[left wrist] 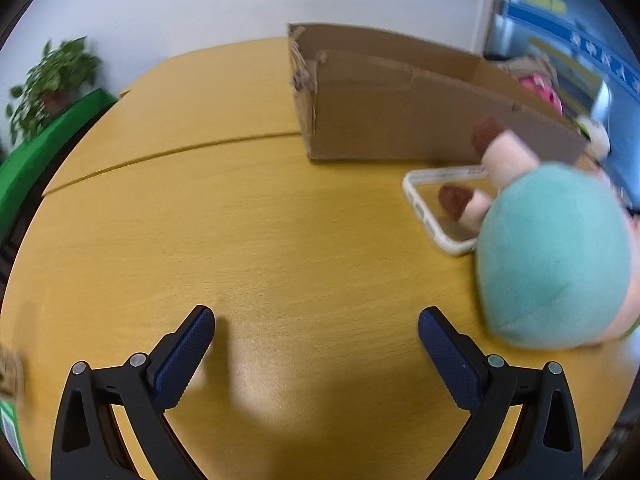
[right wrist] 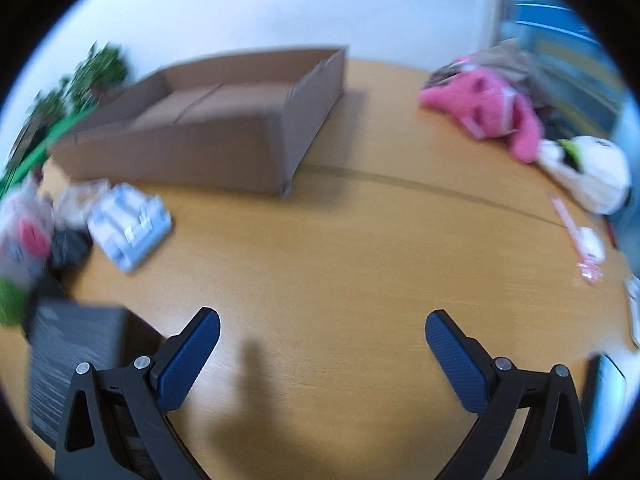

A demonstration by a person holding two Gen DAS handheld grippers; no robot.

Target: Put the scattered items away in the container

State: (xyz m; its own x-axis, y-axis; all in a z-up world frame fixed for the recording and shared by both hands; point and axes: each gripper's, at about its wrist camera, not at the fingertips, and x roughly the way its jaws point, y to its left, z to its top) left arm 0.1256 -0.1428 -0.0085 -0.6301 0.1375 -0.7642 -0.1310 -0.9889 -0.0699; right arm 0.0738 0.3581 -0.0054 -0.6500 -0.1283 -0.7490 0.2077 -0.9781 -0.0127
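Hovering above the honey-coloured wooden table [left wrist: 248, 240], the left gripper [left wrist: 316, 322] has its two black fingers with ribbed dark-blue pads [left wrist: 182, 360] spread wide, holding nothing and touching nothing. Just ahead and to its right lies a round mint-green plush toy with peach limbs and brown feet [left wrist: 554, 256], soft and fuzzy, resting partly on a clear phone case with a white rim [left wrist: 424, 204]. Beyond them stands the shallow open-topped brown cardboard box [left wrist: 400, 116], its corner edges torn and rough, sitting on the table near a seam between two tabletop panels.

The right gripper [right wrist: 322, 326] is equally wide open and empty, level over bare tabletop. From its view the cardboard box [right wrist: 192, 136] sits ahead to the left and appears empty inside. Near the box's front lie a flat white-and-grey plastic package [right wrist: 128, 226], a crumpled black item [right wrist: 70, 246] and a pale plush with pink patches [right wrist: 26, 232]. A dark grey flat rectangular box [right wrist: 72, 364] sits close beside the left finger. Far right rest a fluffy pink plush [right wrist: 488, 108], a white rounded plush with green [right wrist: 592, 172] and a thin pink-and-white packet [right wrist: 580, 240]. Both views are motion-blurred.
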